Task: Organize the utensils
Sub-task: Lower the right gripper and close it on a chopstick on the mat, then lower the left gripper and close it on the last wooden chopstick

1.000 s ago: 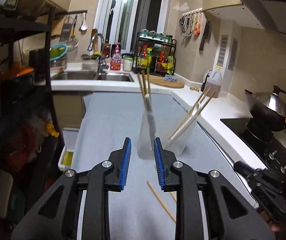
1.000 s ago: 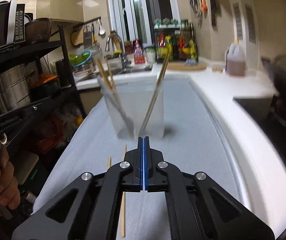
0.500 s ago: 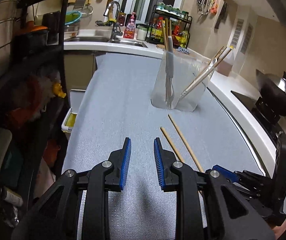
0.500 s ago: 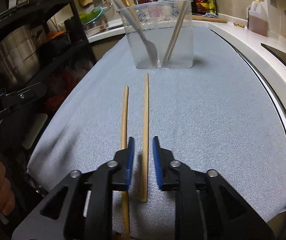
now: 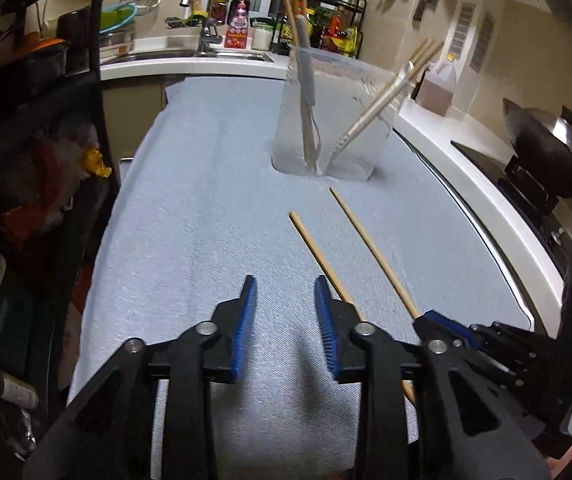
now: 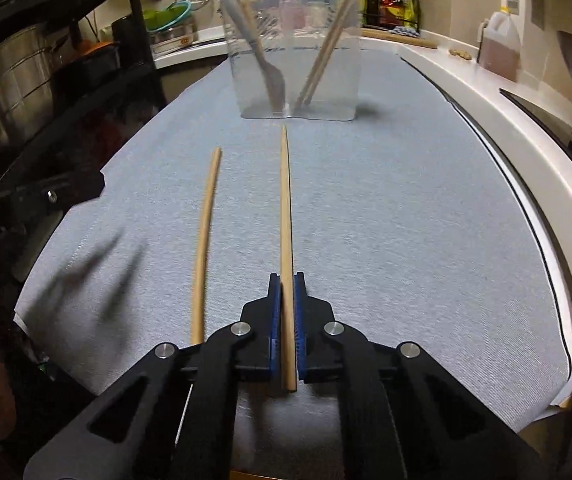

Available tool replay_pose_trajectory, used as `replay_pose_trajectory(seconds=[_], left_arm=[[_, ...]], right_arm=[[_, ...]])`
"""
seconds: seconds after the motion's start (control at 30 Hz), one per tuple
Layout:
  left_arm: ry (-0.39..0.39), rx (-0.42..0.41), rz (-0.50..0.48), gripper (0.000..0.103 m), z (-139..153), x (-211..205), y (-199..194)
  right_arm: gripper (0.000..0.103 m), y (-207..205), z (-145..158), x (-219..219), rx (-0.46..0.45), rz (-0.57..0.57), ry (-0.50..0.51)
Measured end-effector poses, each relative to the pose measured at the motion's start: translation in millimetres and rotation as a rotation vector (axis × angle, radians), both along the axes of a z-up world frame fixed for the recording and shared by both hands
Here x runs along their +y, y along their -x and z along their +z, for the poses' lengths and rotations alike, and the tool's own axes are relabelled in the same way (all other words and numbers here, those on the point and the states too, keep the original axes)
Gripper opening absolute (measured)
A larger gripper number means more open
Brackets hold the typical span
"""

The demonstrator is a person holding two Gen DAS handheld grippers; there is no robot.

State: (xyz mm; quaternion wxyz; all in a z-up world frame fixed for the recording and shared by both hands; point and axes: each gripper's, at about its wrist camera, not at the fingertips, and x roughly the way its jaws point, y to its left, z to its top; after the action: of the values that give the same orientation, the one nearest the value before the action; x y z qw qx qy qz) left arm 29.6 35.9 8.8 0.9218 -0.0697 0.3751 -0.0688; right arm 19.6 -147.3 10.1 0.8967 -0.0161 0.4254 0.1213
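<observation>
Two wooden chopsticks lie on the grey cloth in front of a clear plastic holder (image 6: 298, 52) that holds a fork and more chopsticks. My right gripper (image 6: 286, 280) is shut on the near end of the right chopstick (image 6: 285, 200); it also shows in the left wrist view (image 5: 370, 244). The left chopstick (image 6: 204, 232) lies loose beside it and shows in the left wrist view (image 5: 314, 248). My left gripper (image 5: 284, 284) is open and empty, low over the cloth, just left of the loose chopstick. The holder (image 5: 330, 120) stands beyond.
The grey cloth (image 5: 206, 200) covers the counter. A sink (image 5: 206, 54) and a spice rack (image 5: 326, 20) are at the back. A wok (image 5: 546, 140) on the stove and an oil jug (image 6: 500, 44) are at the right. Black shelving (image 6: 46, 60) stands on the left.
Both grippers pulled back from the holder and came down toward the cloth. My right gripper opened around the right chopstick, then closed on it. My left gripper stayed open.
</observation>
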Motion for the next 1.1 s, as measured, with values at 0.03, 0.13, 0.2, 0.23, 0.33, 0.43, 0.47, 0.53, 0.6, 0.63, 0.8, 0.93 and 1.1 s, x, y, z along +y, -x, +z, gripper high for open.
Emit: replay_pose_trajectory(seconds=[0.03, 0.13, 0.2, 0.23, 0.33, 0.43, 0.47, 0.53, 0.6, 0.63, 0.8, 0.93, 1.1], left_arm=[[-0.008, 0.005, -0.01, 0.041, -1.8, -5.4, -0.1], [-0.006, 0.03, -0.041, 0.041, -9.8, -21.9, -1.5], [-0.012, 0.04, -0.05, 0.041, -13.7, -30.1, -1.7], [-0.019, 0.043, -0.054, 0.041, -15.6, -33.6, -2.0], [-0.029, 0.056, -0.068, 0.043, -20.4, -46.6, -5.0], [-0.044, 0.066, -0.082, 0.047, -22.6, -59.8, -6.4], [-0.066, 0.07, -0.078, 0.048, -23.5, -63.6, -7.8], [-0.098, 0.082, -0.067, 0.048, -25.1, -67.0, -9.8], [-0.104, 0.104, -0.063, 0.047, -28.1, -69.5, -11.8], [-0.122, 0.112, -0.058, 0.048, -29.7, -71.0, -12.0], [-0.16, 0.115, -0.054, 0.047, -32.0, -71.2, -10.4], [-0.169, 0.117, -0.041, 0.041, -30.9, -65.2, -10.1], [-0.18, 0.12, -0.022, 0.012, -29.7, -54.3, -13.1]], right_arm=[[0.007, 0.2, -0.6, -3.2, -0.001, -0.007, 0.002], [0.007, 4.5, -0.6, -14.9, -0.007, -0.026, 0.008], [0.007, 6.6, -0.2, -21.6, -0.008, -0.041, 0.005], [0.007, 7.0, -0.2, -23.6, -0.009, -0.045, 0.004], [0.007, 9.1, -0.3, -29.5, -0.014, -0.051, 0.006], [0.007, 11.1, -0.9, -34.6, -0.014, -0.058, 0.0], [0.007, 11.7, -1.3, -35.0, -0.014, -0.057, 0.0], [0.007, 12.4, -1.0, -35.2, -0.014, -0.056, 0.002], [0.007, 12.8, -1.1, -36.5, -0.011, -0.055, -0.001], [0.007, 13.2, -1.2, -36.8, -0.011, -0.056, -0.002], [0.007, 13.4, -1.6, -37.4, -0.012, -0.058, -0.001], [0.008, 13.9, -1.2, -36.8, -0.011, -0.059, 0.0], [0.008, 13.7, -0.2, -35.4, -0.008, -0.057, 0.004]])
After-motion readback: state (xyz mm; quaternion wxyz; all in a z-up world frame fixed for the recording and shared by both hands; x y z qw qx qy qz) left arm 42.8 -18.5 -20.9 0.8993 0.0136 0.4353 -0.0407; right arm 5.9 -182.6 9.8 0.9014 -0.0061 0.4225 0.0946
